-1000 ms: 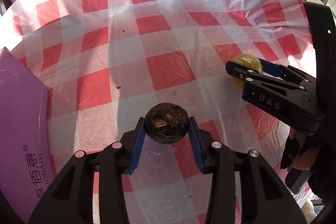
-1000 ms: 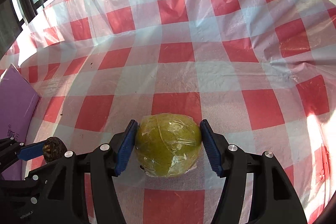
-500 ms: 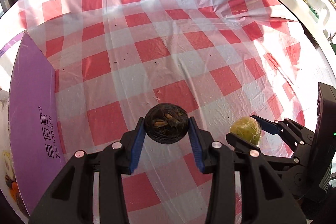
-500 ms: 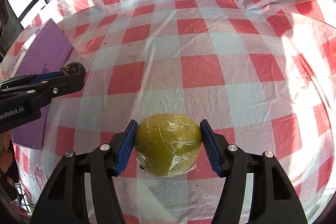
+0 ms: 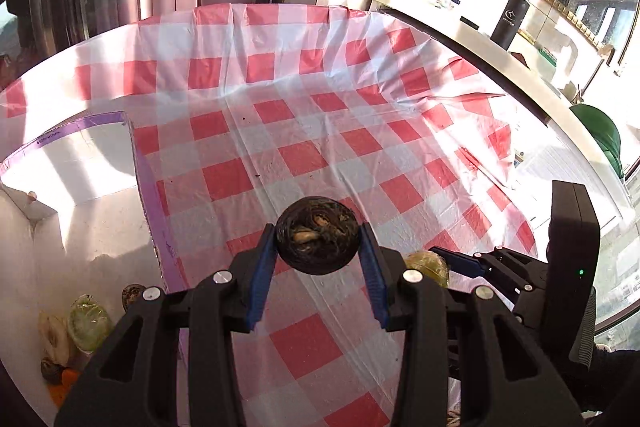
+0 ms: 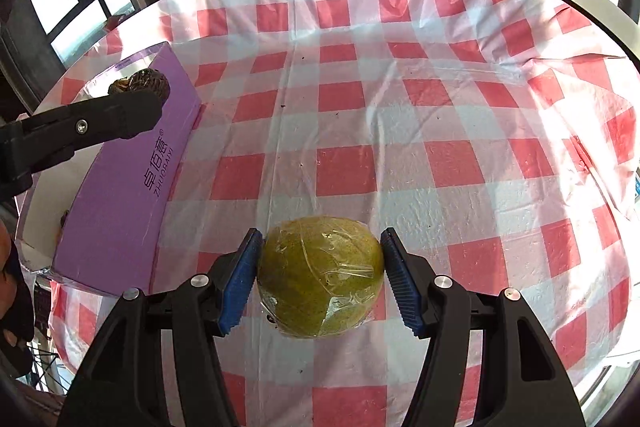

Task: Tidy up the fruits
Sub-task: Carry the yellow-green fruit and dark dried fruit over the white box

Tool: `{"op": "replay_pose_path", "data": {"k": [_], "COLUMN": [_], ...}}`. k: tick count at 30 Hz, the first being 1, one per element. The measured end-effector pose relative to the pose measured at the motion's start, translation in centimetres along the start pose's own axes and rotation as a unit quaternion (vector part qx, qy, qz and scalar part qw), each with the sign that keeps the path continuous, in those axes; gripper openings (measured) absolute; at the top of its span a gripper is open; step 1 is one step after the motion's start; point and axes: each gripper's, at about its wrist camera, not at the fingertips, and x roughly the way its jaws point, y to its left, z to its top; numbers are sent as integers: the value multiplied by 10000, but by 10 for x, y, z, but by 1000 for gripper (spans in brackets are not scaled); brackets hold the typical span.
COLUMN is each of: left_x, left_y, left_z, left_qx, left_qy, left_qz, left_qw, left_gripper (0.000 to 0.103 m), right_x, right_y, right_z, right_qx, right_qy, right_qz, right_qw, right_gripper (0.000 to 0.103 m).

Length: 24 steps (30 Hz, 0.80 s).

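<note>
My left gripper (image 5: 318, 247) is shut on a dark wrinkled round fruit (image 5: 317, 234), held in the air above the checked tablecloth, close to the box. My right gripper (image 6: 320, 269) is shut on a yellow-green fruit wrapped in clear film (image 6: 320, 275). In the left wrist view that wrapped fruit (image 5: 426, 265) peeks out behind my right fingers. The right wrist view shows the left gripper (image 6: 132, 99) with the dark fruit (image 6: 142, 83) over the purple box (image 6: 120, 187). The box (image 5: 152, 211) has a white inside with several fruits (image 5: 86, 323) in its near corner.
A red and white checked plastic cloth (image 6: 400, 131) covers the table. A white counter with a black bottle (image 5: 510, 21) runs behind the table at the right. A person's gloved hand (image 6: 14, 311) shows at the far left edge.
Both grippers have risen and swung left toward the purple box, each keeping its fruit. The box's open inside and the fruits in it have come into the left wrist view.
</note>
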Motion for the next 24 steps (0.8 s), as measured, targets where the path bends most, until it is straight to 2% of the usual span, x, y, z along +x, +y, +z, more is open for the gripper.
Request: {"op": "replay_pose_path", "data": {"k": [7, 11, 14, 19, 24], "left_x": [-46, -68, -82, -94, -91], "left_y": [69, 112, 142, 193, 223], "left_z": [-10, -21, -32, -59, -87], "left_qx": [-430, -686, -879, -1420, -1799], "left_qy": [-310, -427, -456, -266, 55], "left_qz": [389, 739, 1071, 1566, 1763], "left_qw": [9978, 9940, 9893, 9770, 9677], "left_gripper": [41, 41, 41, 41, 41], "right_x": [-5, -4, -3, 7, 28], "right_y": [84, 143, 187, 243, 261], "right_z": [18, 23, 23, 13, -5], "right_qx": [-695, -1406, -1932, -2730, -3040], "right_qy": [-275, -408, -499, -450, -58], "right_qz": [499, 872, 1154, 1398, 1450], "right_qw": [9960, 9854, 9731, 9507, 9416], "right_gripper": [60, 60, 60, 60, 60]}}
